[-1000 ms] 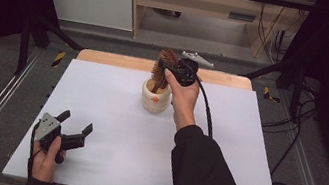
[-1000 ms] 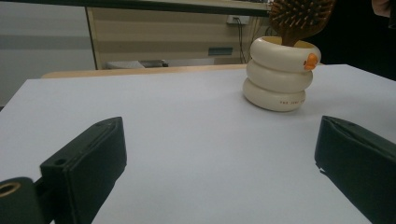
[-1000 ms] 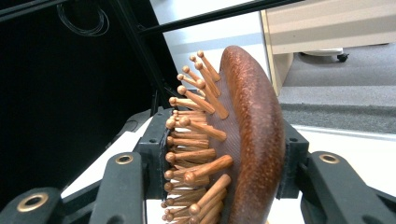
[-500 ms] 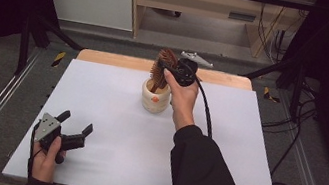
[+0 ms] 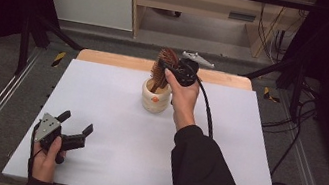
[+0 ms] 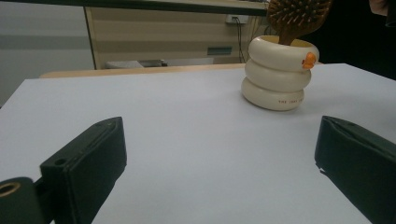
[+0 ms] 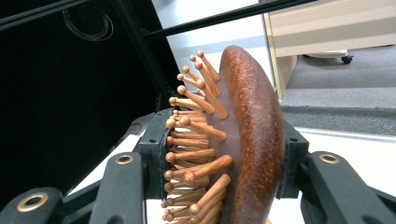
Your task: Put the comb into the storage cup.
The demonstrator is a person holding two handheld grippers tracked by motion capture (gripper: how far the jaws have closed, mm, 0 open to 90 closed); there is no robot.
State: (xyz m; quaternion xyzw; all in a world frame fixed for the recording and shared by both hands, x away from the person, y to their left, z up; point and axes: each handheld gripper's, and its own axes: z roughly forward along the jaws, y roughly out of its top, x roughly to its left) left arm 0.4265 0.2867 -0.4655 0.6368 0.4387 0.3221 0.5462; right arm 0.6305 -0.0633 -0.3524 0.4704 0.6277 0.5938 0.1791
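A cream cup shaped like stacked rings, with a small orange mark, stands at the far middle of the white table. A brown wooden hairbrush rises from it, handle down inside the cup. My right gripper is shut on the brush head. In the right gripper view one pad sits against the pegs and the other against the rounded back of the brush. My left gripper rests open near the table's front left corner with nothing between its jaws. The left gripper view shows the cup and brush farther off.
A wooden strip borders the table's far edge. Black frame posts stand at both far corners, and cables lie on the floor to the right. Bare white surface stretches between the two grippers.
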